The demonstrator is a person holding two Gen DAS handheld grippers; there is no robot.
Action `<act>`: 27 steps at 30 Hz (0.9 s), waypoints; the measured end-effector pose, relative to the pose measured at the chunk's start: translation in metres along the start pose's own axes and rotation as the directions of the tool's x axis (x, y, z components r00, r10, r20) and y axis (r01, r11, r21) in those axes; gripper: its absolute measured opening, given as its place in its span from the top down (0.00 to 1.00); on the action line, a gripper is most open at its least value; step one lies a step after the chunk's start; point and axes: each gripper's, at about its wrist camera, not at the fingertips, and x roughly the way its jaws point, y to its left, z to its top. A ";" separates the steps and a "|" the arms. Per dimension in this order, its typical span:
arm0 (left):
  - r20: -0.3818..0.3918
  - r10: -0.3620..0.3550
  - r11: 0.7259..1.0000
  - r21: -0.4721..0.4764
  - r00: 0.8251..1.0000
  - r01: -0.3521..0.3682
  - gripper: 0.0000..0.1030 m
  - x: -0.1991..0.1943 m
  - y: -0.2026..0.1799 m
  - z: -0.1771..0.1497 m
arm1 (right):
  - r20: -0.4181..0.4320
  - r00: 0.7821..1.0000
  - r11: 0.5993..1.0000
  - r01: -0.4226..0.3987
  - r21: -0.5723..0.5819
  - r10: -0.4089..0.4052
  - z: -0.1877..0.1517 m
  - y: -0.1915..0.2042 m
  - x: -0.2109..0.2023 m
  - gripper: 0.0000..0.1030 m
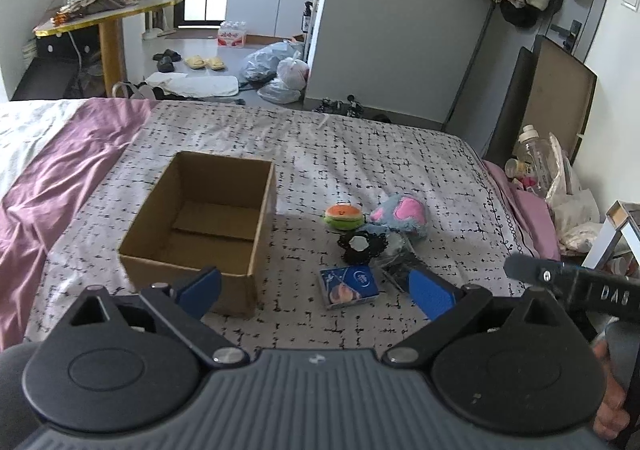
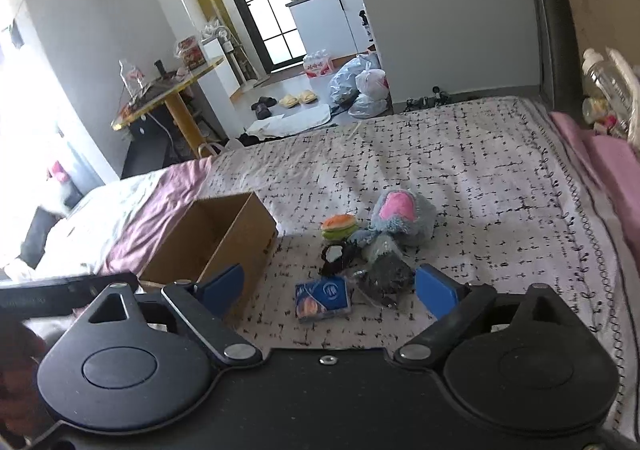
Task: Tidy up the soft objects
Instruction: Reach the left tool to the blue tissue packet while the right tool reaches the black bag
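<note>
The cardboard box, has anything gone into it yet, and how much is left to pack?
Nothing done: the cardboard box is empty. Both grippers, left and right, are open and hold nothing. Left: burger plush, blue-pink plush, black scrunchie and tissue pack, all lying on the bed.

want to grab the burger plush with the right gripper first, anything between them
Yes. The blue tissue pack and the black lacy item lie on the bed between the open right gripper and the burger plush.
</note>
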 end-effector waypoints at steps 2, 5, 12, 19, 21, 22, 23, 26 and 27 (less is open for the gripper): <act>-0.011 -0.007 1.000 -0.001 1.000 0.007 0.02 0.009 -0.004 0.002 | -0.007 1.000 0.999 -0.014 0.039 0.014 0.006 -0.008 0.007 0.14; -0.025 -0.020 1.000 0.001 0.999 0.020 0.03 0.023 -0.010 0.004 | -0.018 1.000 0.996 -0.016 0.085 0.017 0.013 -0.018 0.019 0.17; -0.077 -0.027 1.000 0.008 0.997 0.028 0.04 0.061 -0.024 0.006 | -0.058 0.998 0.986 0.001 0.165 0.008 0.017 -0.036 0.052 0.18; -0.140 -0.031 0.999 0.006 0.990 0.032 0.08 0.108 -0.036 0.004 | -0.122 0.993 0.969 0.033 0.244 -0.004 0.008 -0.057 0.087 0.18; -0.162 -0.034 0.999 0.004 0.986 0.035 0.09 0.121 -0.039 0.002 | -0.137 0.991 0.969 0.040 0.242 -0.007 0.006 -0.059 0.094 0.18; -0.174 -0.035 0.999 0.001 0.984 0.035 0.09 0.129 -0.040 0.001 | -0.145 0.989 0.969 0.045 0.244 -0.009 0.005 -0.060 0.098 0.18; -0.184 -0.035 0.999 -0.003 0.982 0.035 0.10 0.135 -0.041 -0.001 | -0.154 0.988 0.966 0.043 0.255 -0.003 0.004 -0.062 0.103 0.18; -0.220 -0.032 0.999 -0.015 0.975 0.029 0.10 0.157 -0.044 -0.006 | -0.185 0.983 0.957 0.041 0.286 0.013 0.001 -0.073 0.118 0.23; -0.231 -0.031 0.999 -0.018 0.973 0.028 0.11 0.163 -0.045 -0.007 | -0.198 0.980 0.955 0.047 0.291 0.012 -0.001 -0.076 0.122 0.23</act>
